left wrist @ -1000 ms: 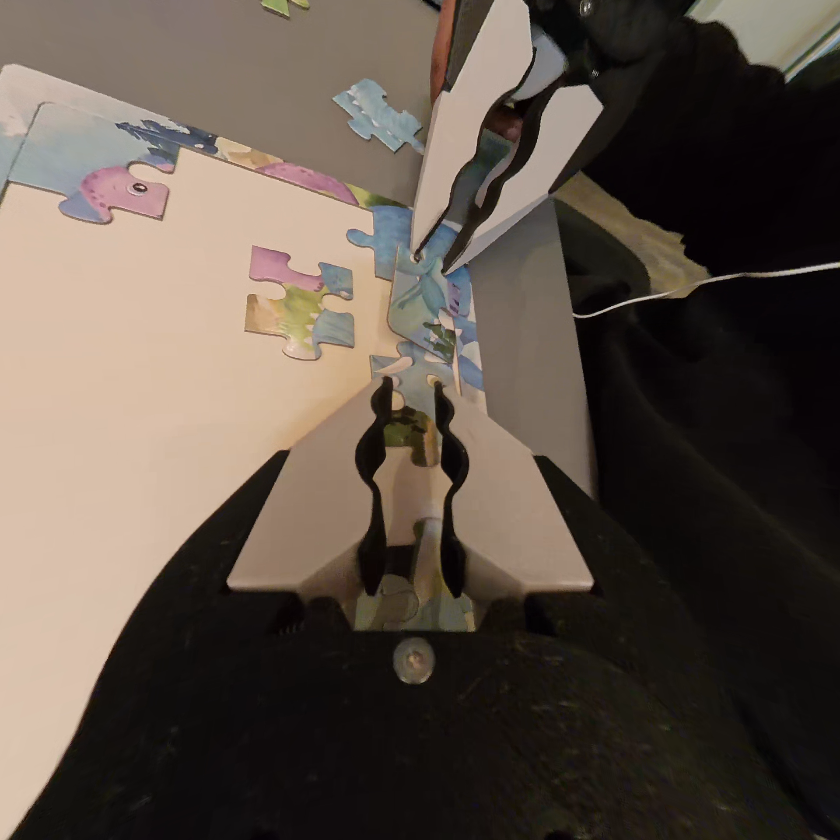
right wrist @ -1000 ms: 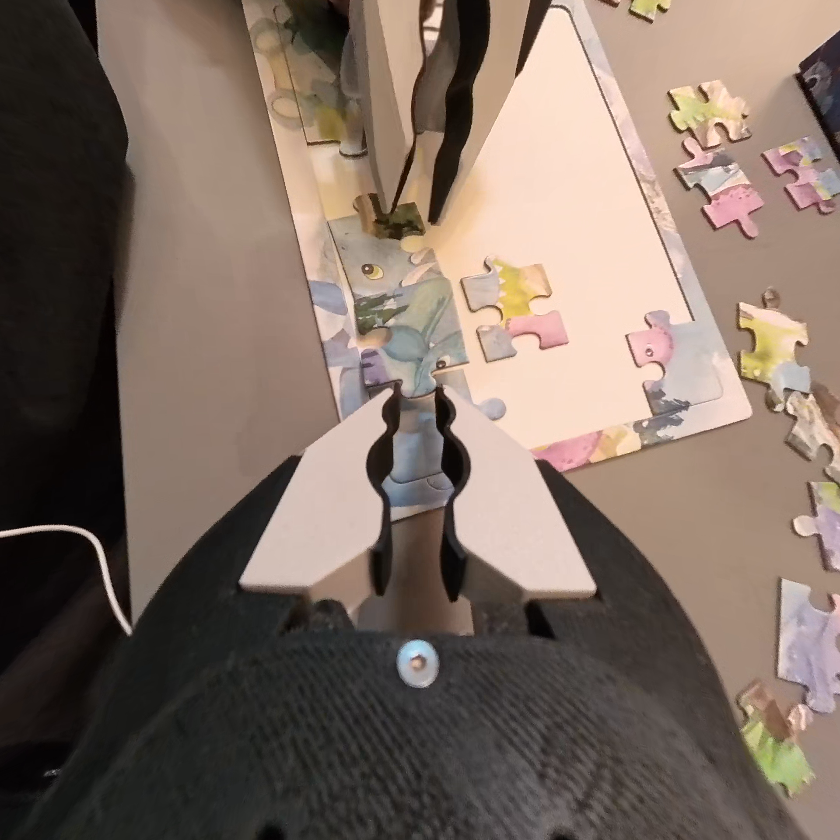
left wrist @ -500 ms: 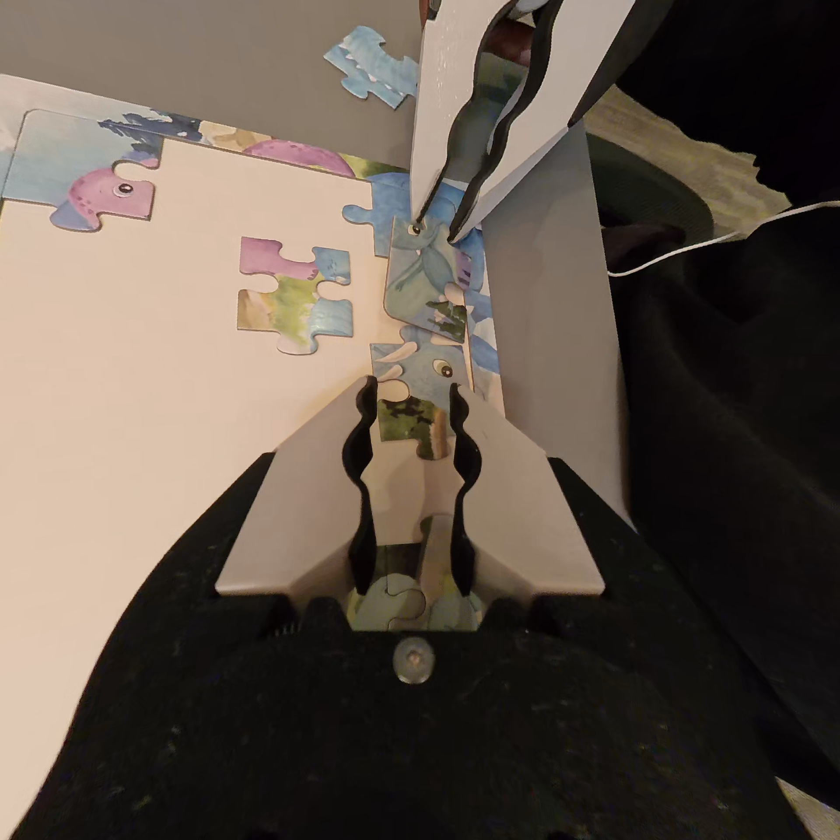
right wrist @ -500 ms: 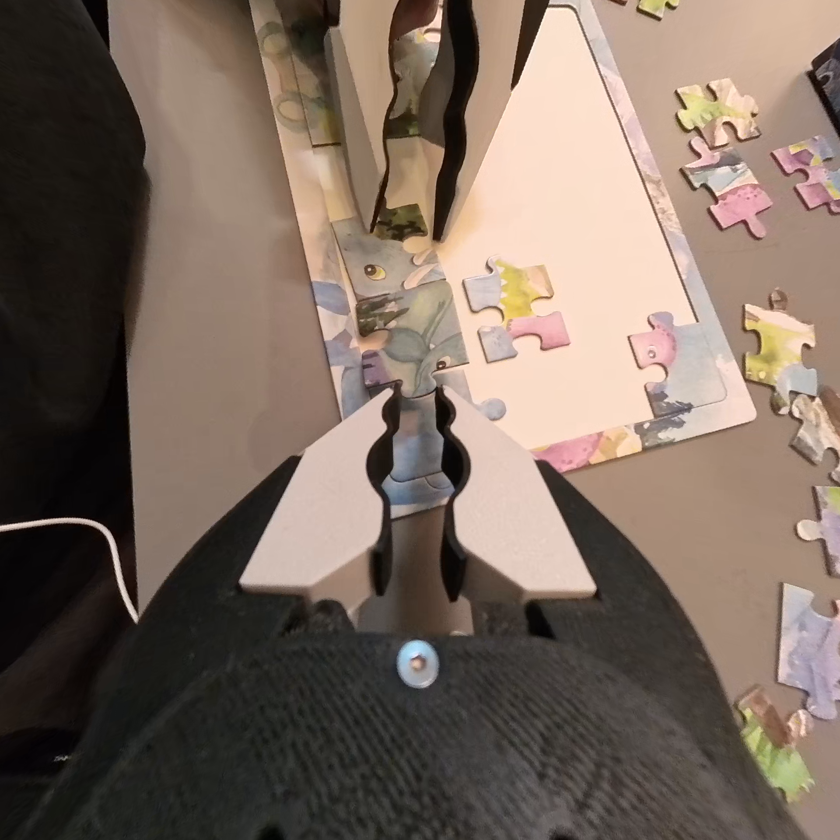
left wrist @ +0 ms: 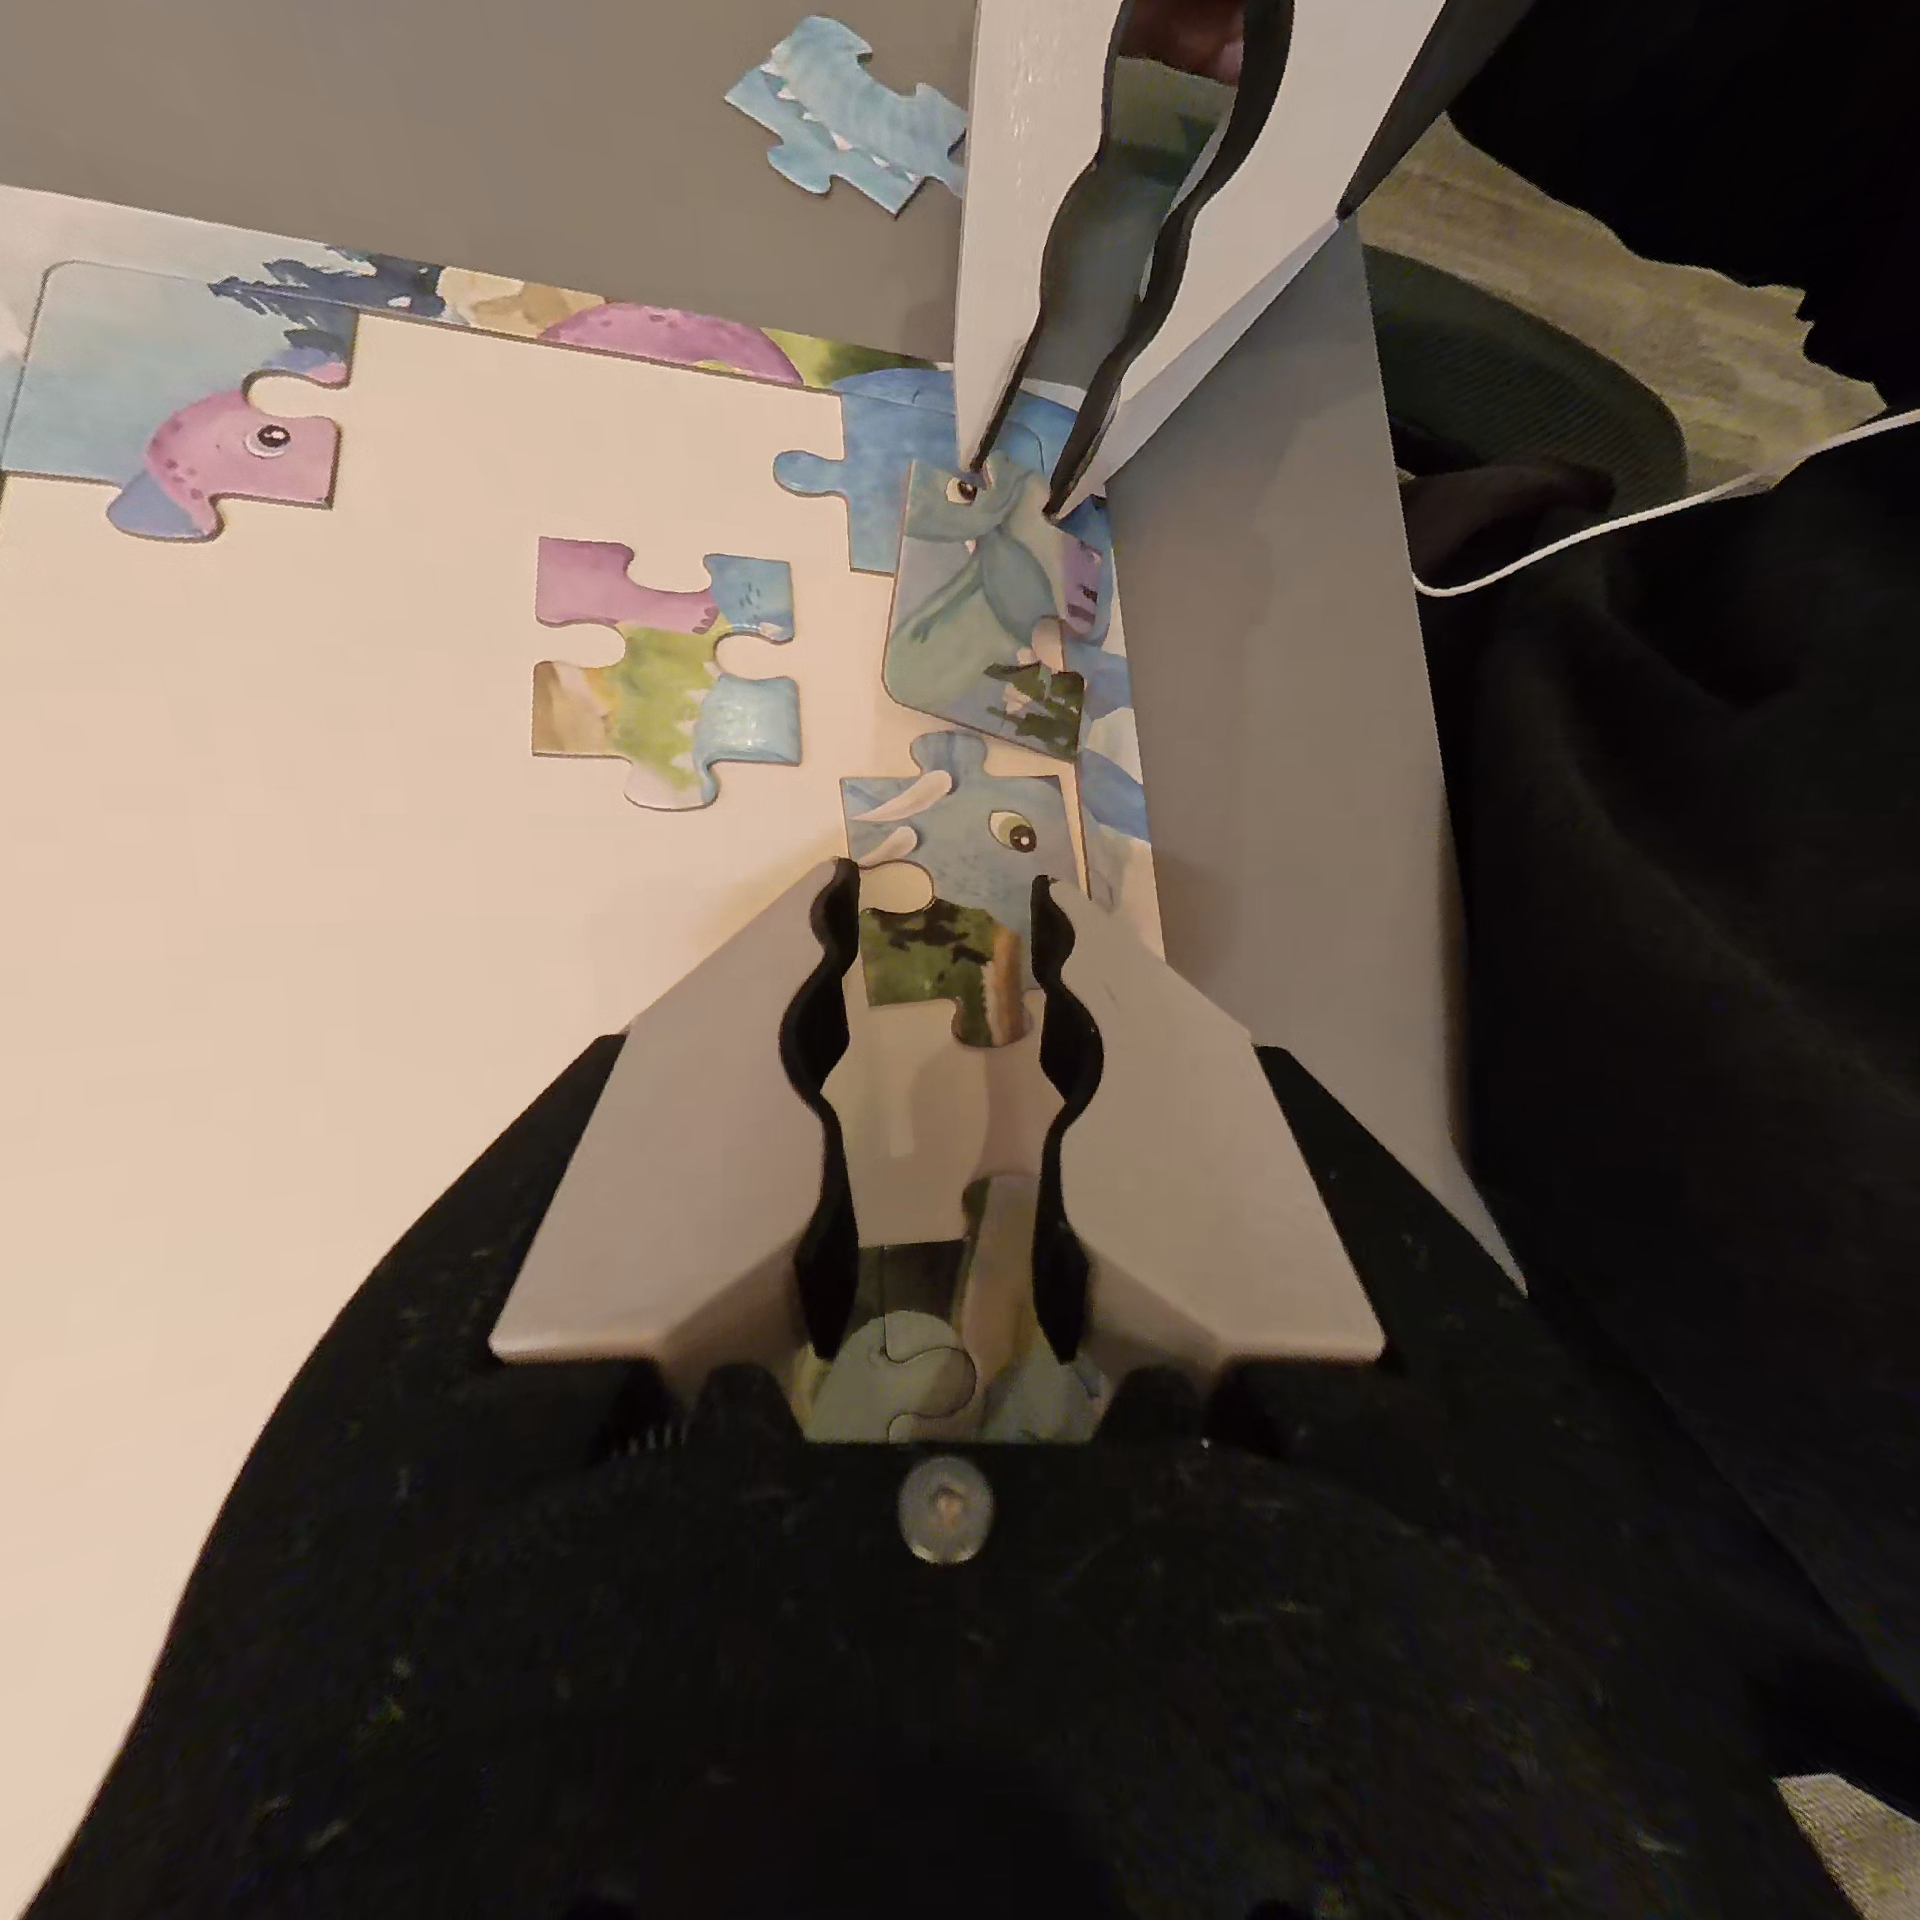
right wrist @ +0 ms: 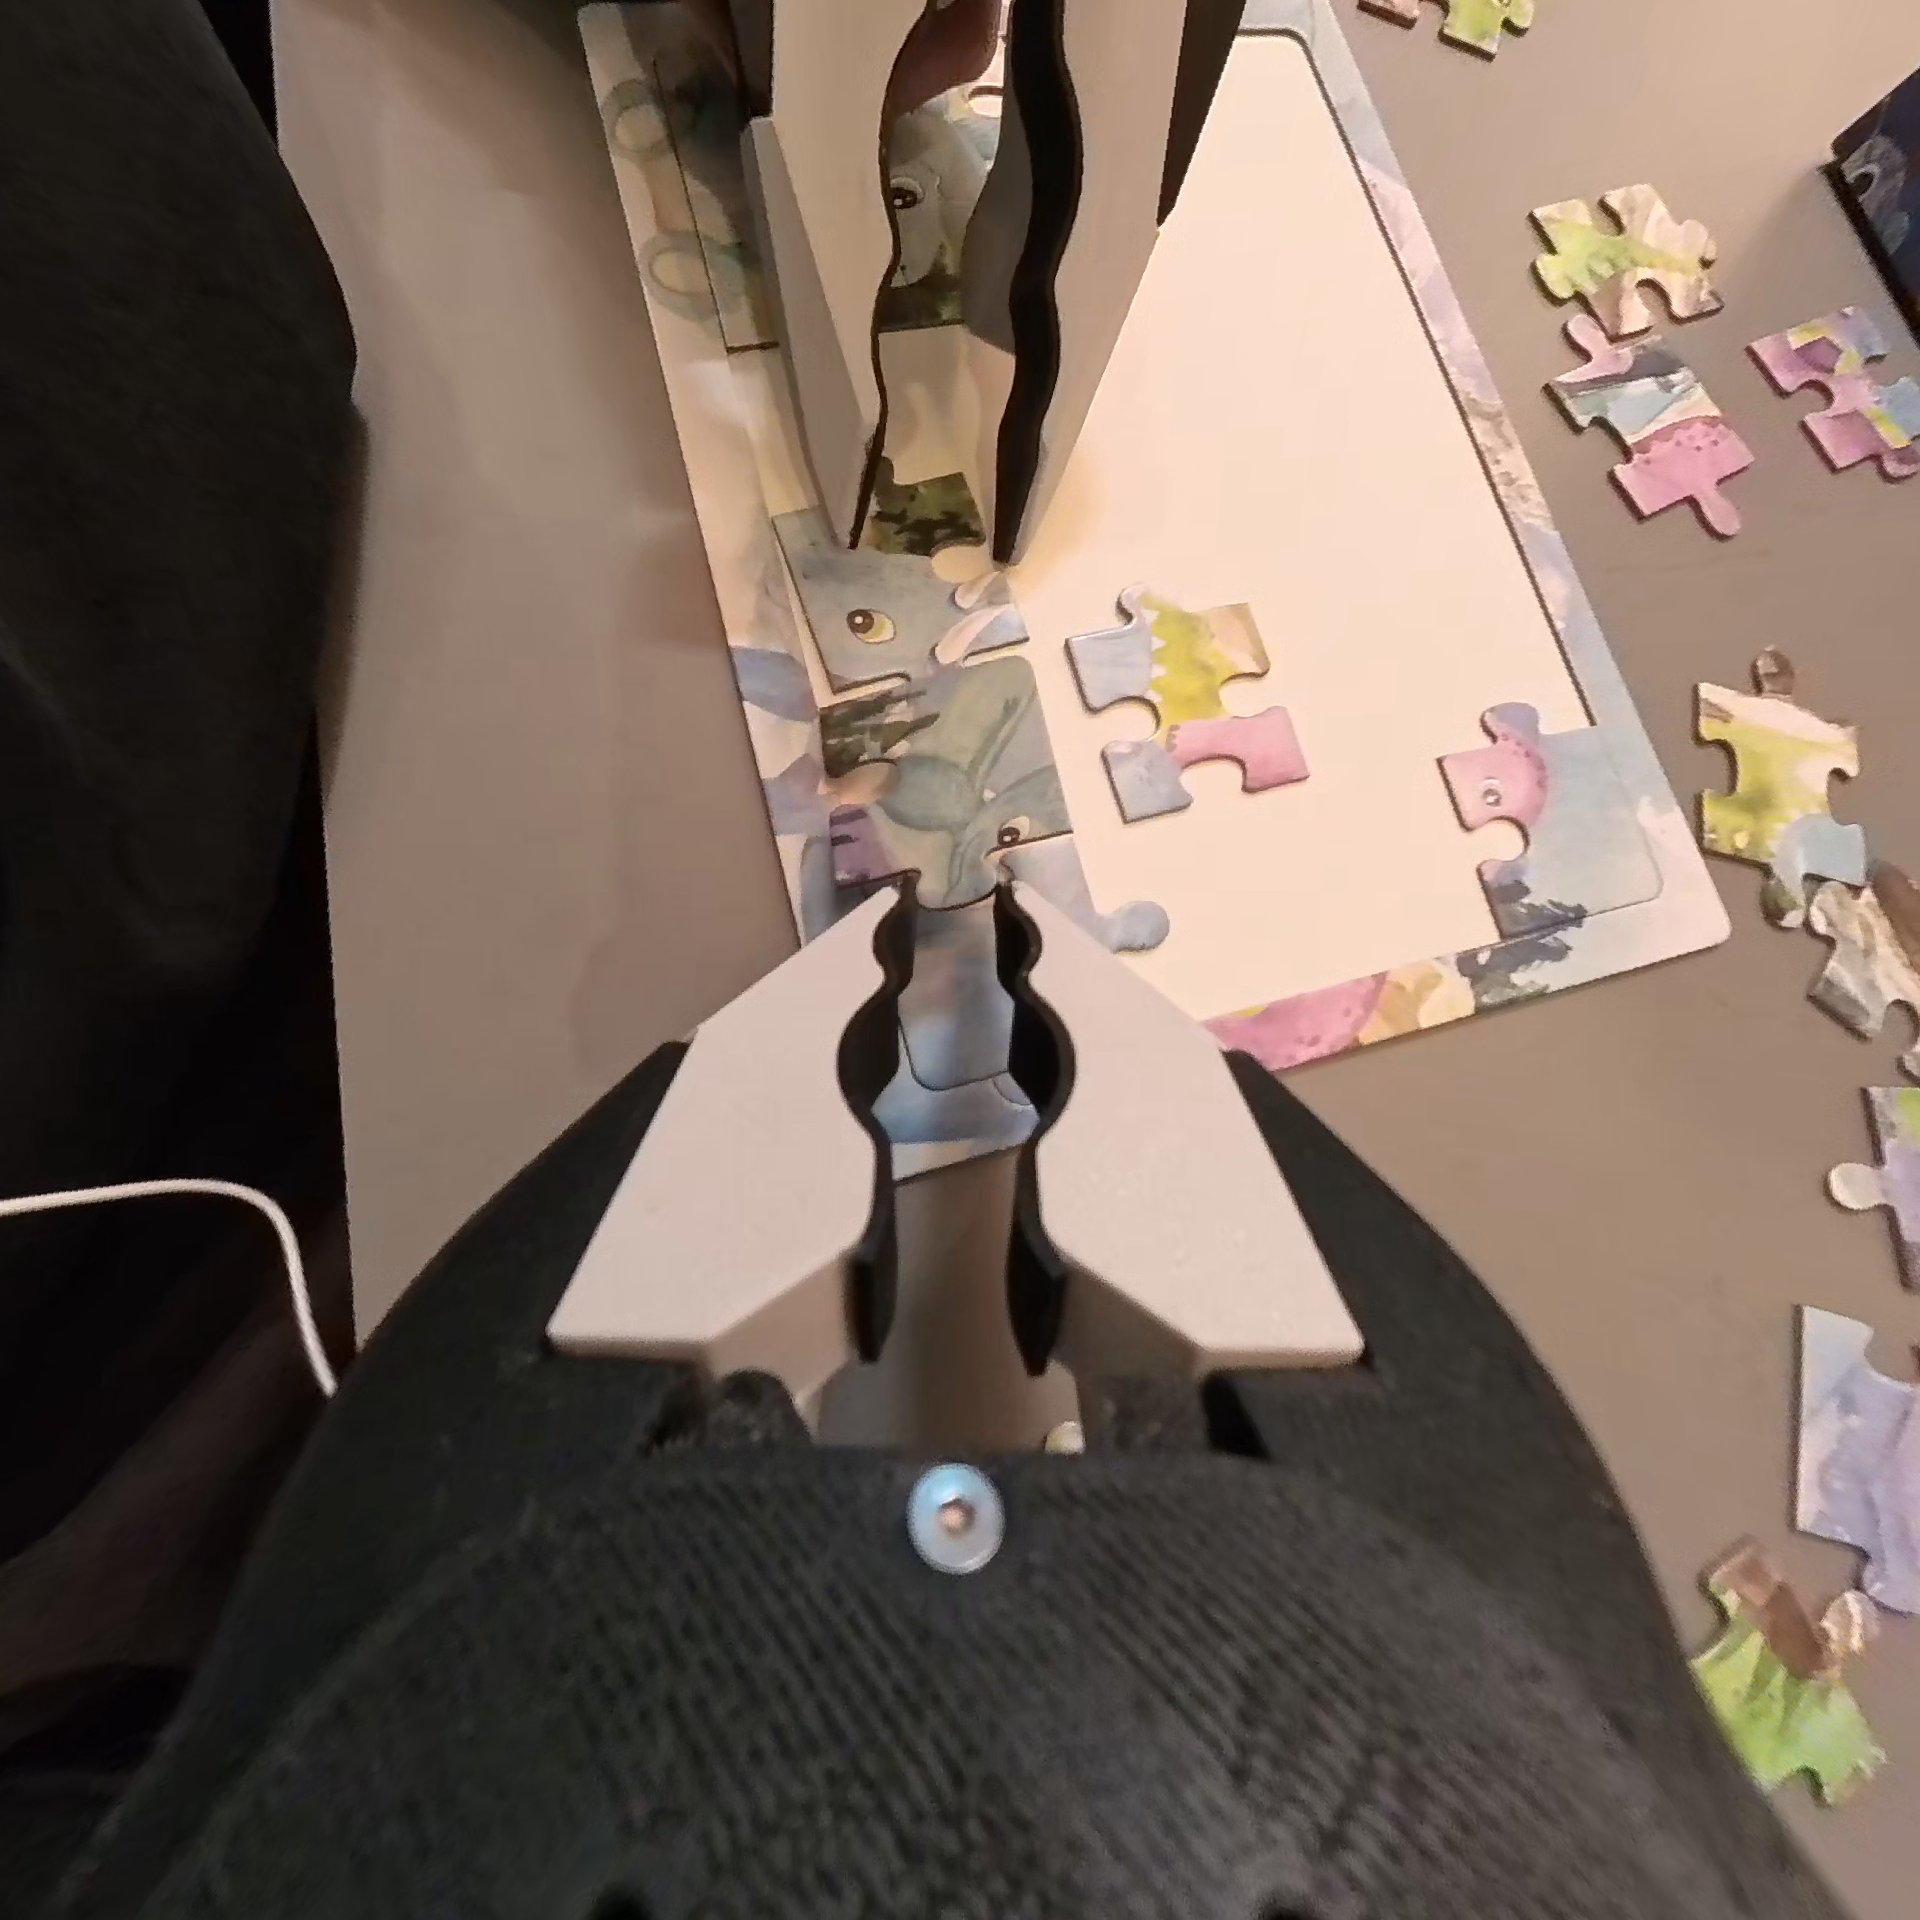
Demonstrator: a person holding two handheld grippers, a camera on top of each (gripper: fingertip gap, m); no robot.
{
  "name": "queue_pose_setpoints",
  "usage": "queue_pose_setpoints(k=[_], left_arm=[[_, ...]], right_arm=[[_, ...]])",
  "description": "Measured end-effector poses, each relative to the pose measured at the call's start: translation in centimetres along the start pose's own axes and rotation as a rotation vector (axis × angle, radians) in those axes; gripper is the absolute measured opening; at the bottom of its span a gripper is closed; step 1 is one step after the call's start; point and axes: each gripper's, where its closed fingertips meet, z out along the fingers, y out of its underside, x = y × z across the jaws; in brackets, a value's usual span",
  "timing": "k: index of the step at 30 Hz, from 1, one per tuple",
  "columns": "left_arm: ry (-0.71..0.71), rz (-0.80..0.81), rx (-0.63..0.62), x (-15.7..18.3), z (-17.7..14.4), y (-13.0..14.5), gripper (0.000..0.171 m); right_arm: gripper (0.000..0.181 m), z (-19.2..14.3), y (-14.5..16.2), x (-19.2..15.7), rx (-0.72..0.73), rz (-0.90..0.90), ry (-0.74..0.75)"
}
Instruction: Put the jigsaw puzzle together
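The puzzle tray (left wrist: 312, 935) lies on a grey table. My left gripper (left wrist: 945, 878) is open; its tips straddle the near end of a blue dinosaur piece with green trees (left wrist: 966, 831) lying flat at the tray's right edge. My right gripper (right wrist: 951, 886) has its jaws narrowly apart and holds nothing. Its tips rest on the end of a blue-green piece (right wrist: 956, 769) that adjoins the dinosaur piece (right wrist: 883, 613). Each gripper shows in the other's view: the right gripper (left wrist: 1018, 494) and the left gripper (right wrist: 932, 549).
A loose purple-green-blue piece (left wrist: 665, 675) lies mid-tray, and a pink dinosaur piece (left wrist: 187, 436) sits in a corner. Several loose pieces (right wrist: 1621, 260) lie on the table beside the tray, one blue piece (left wrist: 852, 135) beyond it. A white cable (right wrist: 208, 1205) hangs past the table edge. Spacing between my two grippers at the tips: around 8 cm.
My left gripper has opened wider and drawn back along the dinosaur piece. The blue-green piece, tilted before, now lies flatter. My right gripper has stayed at that piece's end.
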Motion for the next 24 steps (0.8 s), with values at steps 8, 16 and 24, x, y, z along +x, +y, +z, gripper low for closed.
queue_pose_setpoints(k=[8, 16, 24], left_arm=[[-0.026, 0.001, -0.004, -0.4, 0.0, 0.1, 0.024], [-0.031, 0.0, -0.002, -0.5, -0.1, 0.1, 0.022], [-0.032, -0.005, 0.001, -0.6, -0.1, 0.0, 0.023]], right_arm=[[0.013, 0.0, 0.0, 0.0, 0.005, 0.007, 0.002], [0.013, -0.4, -0.3, 0.0, 0.033, 0.02, 0.005], [0.013, -1.4, 0.5, 3.0, 0.034, 0.082, 0.176]])
